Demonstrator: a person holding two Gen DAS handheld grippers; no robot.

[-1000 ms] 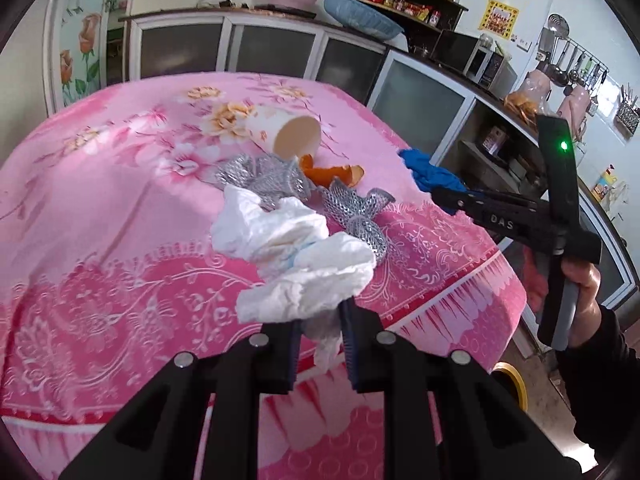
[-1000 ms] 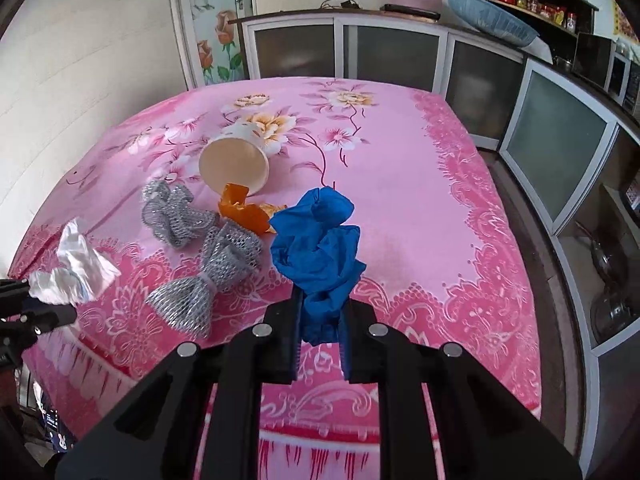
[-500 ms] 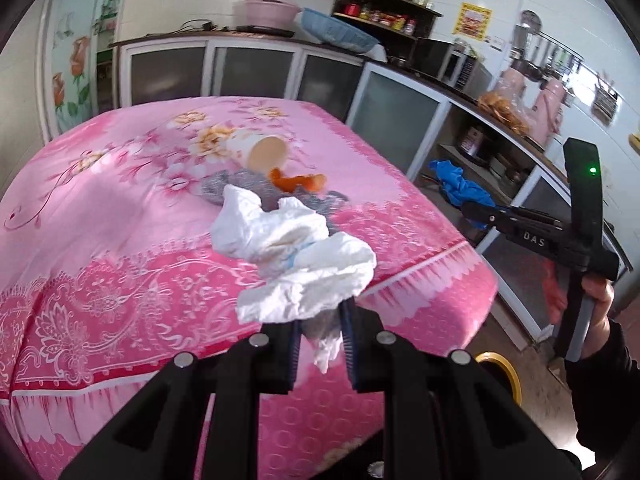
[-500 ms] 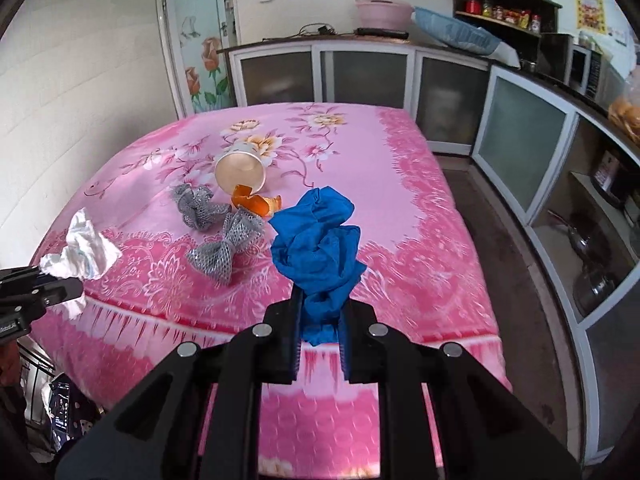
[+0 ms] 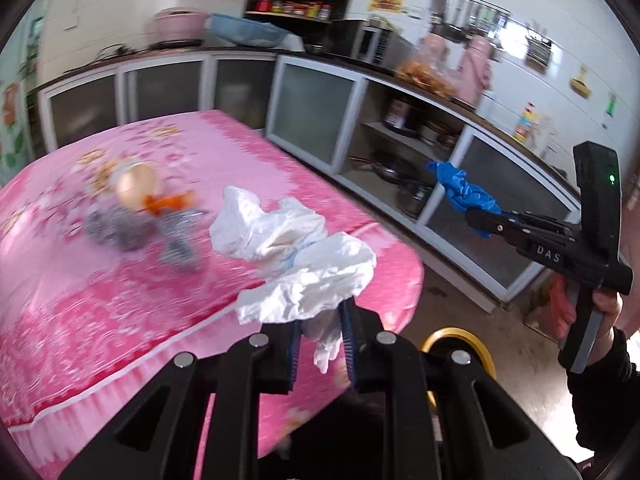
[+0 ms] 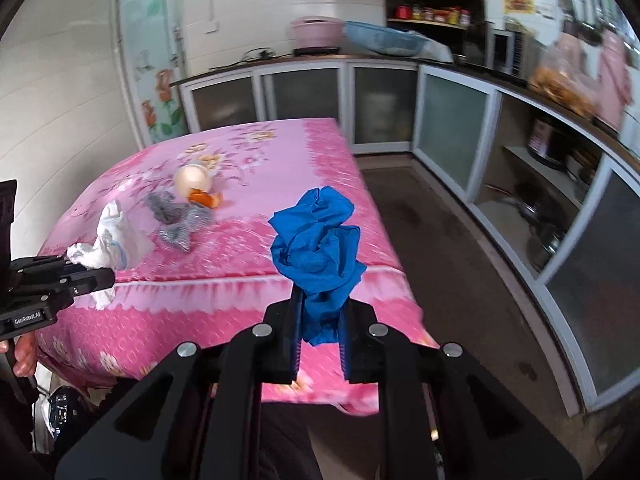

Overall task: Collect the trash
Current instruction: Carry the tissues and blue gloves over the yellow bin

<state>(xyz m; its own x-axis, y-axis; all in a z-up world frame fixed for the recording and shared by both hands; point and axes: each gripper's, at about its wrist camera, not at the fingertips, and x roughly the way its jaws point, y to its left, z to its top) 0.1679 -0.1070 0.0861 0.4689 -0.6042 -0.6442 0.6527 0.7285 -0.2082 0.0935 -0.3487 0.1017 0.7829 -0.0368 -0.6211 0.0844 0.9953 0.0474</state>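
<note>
Both grippers were loaded. Your left gripper (image 5: 320, 350) had its jaws pinched on the crumpled white tissue (image 5: 296, 264); your right gripper (image 6: 320, 344) had its jaws clamped on the blue rag (image 6: 318, 248), which bunched up above the pads.

What changed over the last second: both loads had come off the tabletop (image 6: 256, 240) and been carried back past its near edge. A second earlier the tissue and rag hung directly over the pink cloth, close to the rest of the litter. Now the view from each wrist took in far more floor and cabinet, and the frames were smeared, so you were swinging away at speed.

A yellow rim (image 5: 460, 338) showed low on the floor just beyond the left gripper, near the tabletop corner. Likely the bin, though too little of it showed to be sure.

Left behind on the tabletop: the tipped paper cup (image 6: 192, 180), the orange peel (image 6: 204, 199) touching its mouth, and the grey mesh bows (image 6: 176, 220) just in front of the cup.

Meaning for the task: two pieces were in transit, neither yet dropped. The cup, the peel and the mesh bows remained, so at least one more trip was needed.
</note>
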